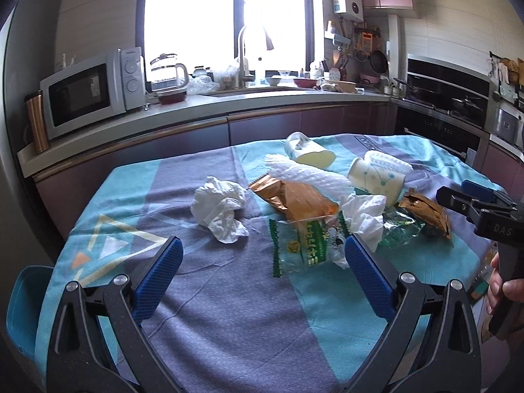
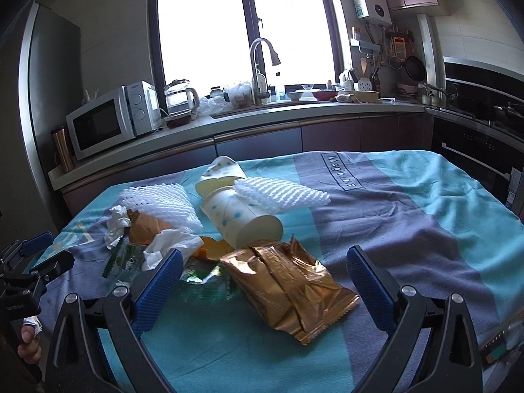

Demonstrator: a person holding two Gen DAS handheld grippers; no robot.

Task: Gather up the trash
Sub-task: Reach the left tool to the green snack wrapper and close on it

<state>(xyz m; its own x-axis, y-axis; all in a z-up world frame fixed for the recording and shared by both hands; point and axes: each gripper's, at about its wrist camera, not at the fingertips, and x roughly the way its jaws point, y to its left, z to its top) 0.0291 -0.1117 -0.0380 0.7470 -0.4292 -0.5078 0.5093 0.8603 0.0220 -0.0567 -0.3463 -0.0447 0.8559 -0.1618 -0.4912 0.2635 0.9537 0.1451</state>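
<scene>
Trash lies scattered on a table under a teal and purple cloth [image 1: 229, 294]. A crumpled white tissue [image 1: 217, 209] sits left of a gold wrapper [image 1: 294, 199] and a clear green-printed bag [image 1: 304, 245]. Behind them lie white foam netting [image 1: 308, 173] and two tipped paper cups [image 1: 309, 150] [image 1: 376, 177]. My left gripper [image 1: 263, 255] is open above the cloth, just short of the clear bag. My right gripper [image 2: 263, 268] is open around a second gold wrapper [image 2: 288, 285]. The right gripper also appears at the right edge [image 1: 475, 203] of the left wrist view.
A kitchen counter [image 1: 196, 108] with a microwave [image 1: 88, 91], kettle and sink runs behind the table. An oven and hob stand at the right [image 1: 445, 98]. A blue chair [image 1: 23, 308] sits at the table's left corner. A person's hand [image 1: 504, 288] holds the right gripper's handle.
</scene>
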